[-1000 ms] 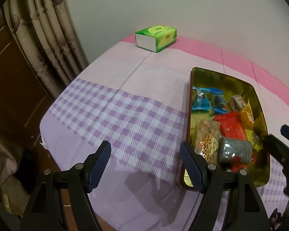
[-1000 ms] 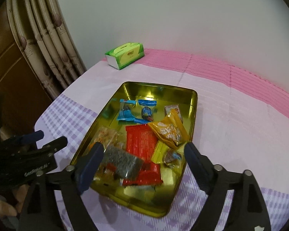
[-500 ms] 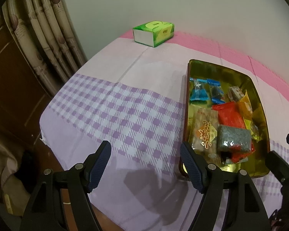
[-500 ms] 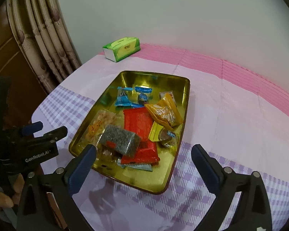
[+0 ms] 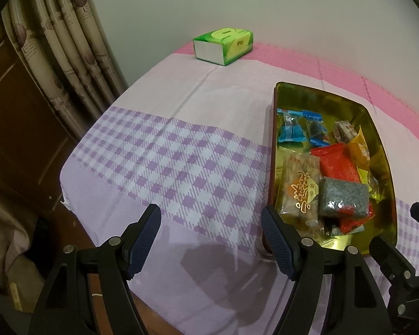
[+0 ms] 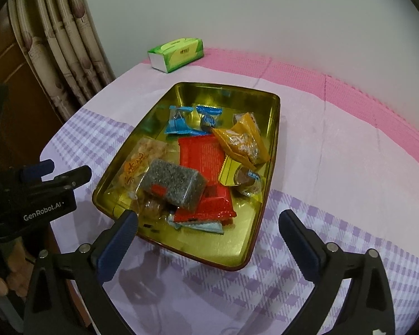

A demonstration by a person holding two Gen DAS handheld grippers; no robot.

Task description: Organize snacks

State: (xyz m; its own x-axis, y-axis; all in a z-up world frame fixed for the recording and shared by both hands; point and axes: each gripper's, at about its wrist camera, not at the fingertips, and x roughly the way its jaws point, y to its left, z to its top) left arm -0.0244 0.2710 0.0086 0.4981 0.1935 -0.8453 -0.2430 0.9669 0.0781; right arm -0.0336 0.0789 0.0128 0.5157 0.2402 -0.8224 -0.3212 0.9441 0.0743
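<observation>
A gold metal tin [image 6: 273, 128] [image 5: 382, 150] sits on the cloth-covered table and holds several wrapped snacks: a grey seed bar [image 6: 173, 185] [image 5: 343, 196], a red packet [image 6: 201, 153] [image 5: 336, 164], an orange packet [image 6: 241, 142], blue candies [image 6: 178, 120] [image 5: 292, 129] and a clear cracker pack [image 6: 137, 164] [image 5: 297, 187]. My right gripper [image 6: 208, 240] is open and empty, above the tin's near edge. My left gripper [image 5: 211, 237] is open and empty, above the checked cloth just left of the tin; it also shows in the right wrist view [image 6: 56, 173].
A green tissue box [image 5: 223, 45] [image 6: 177, 53] stands at the table's far end by the wall. A curtain [image 5: 67, 42] hangs at the left beyond the table's edge. The cloth [image 5: 167, 153] is lilac, purple-checked, and pink near the wall.
Both grippers have pulled back and up from the tin, so it looks farther off. The right gripper has opened wider. The snacks have not moved.
</observation>
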